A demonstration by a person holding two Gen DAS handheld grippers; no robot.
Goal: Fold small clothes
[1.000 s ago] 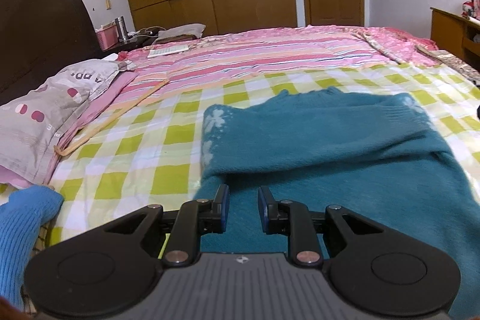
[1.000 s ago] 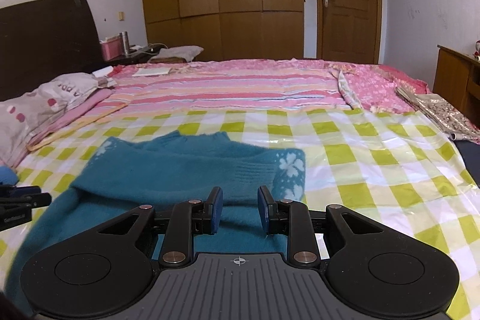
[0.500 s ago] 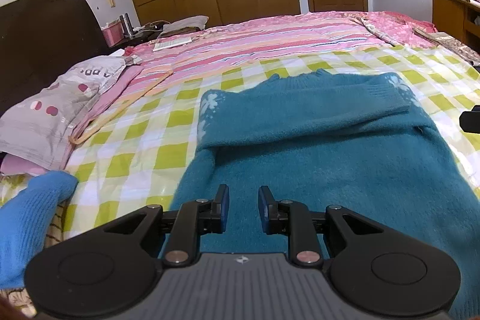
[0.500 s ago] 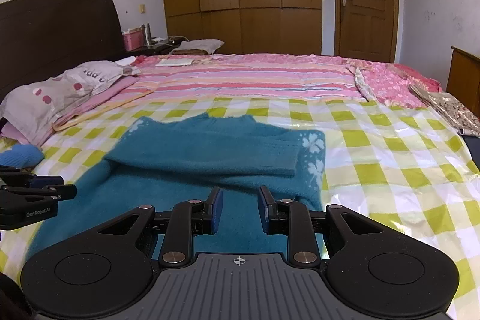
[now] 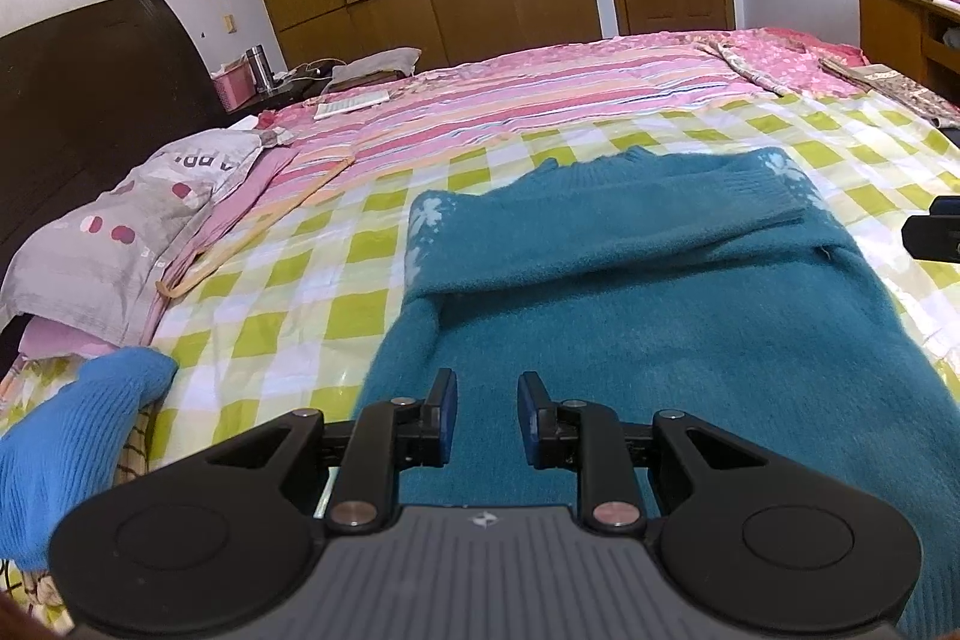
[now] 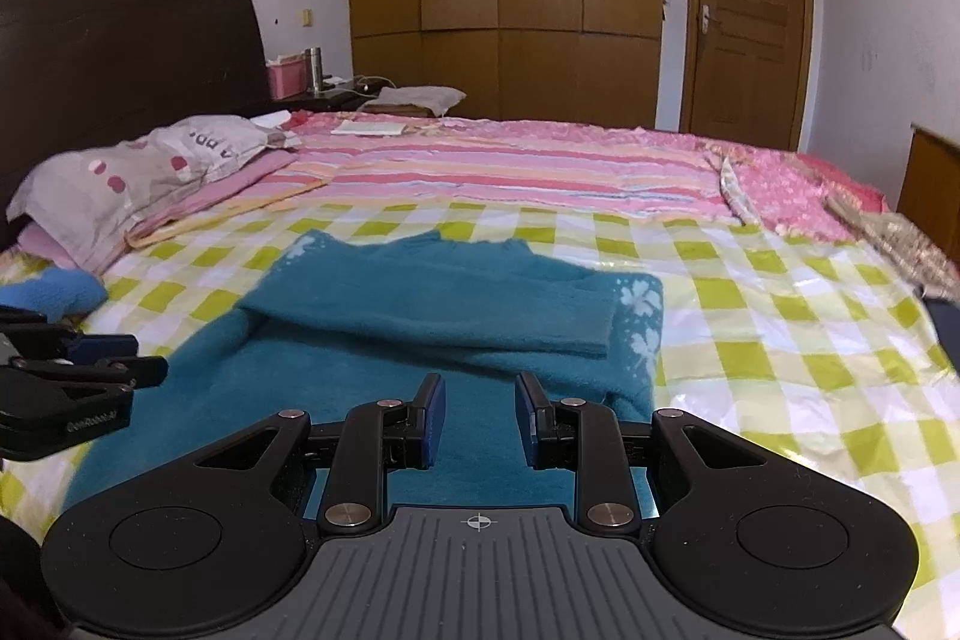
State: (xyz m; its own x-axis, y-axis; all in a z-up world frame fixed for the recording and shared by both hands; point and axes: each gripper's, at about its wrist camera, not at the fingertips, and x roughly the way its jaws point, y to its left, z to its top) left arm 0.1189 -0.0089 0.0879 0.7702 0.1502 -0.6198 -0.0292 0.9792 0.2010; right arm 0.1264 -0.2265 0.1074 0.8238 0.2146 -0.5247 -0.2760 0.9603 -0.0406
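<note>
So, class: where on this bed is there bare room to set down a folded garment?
Bare checked sheet lies right of the teal sweater, up to the floral fabric. A narrower patch sits between sweater and pillow. Crowded: the near left corner, with the blue knit.

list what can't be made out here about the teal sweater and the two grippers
- Teal sweater near hem: both views, hidden behind the gripper bodies.
- Left gripper, right gripper: open, nothing between; height above the knit unclear.
- Snowflake cuff: what lies beneath, covered by the fold.
</note>
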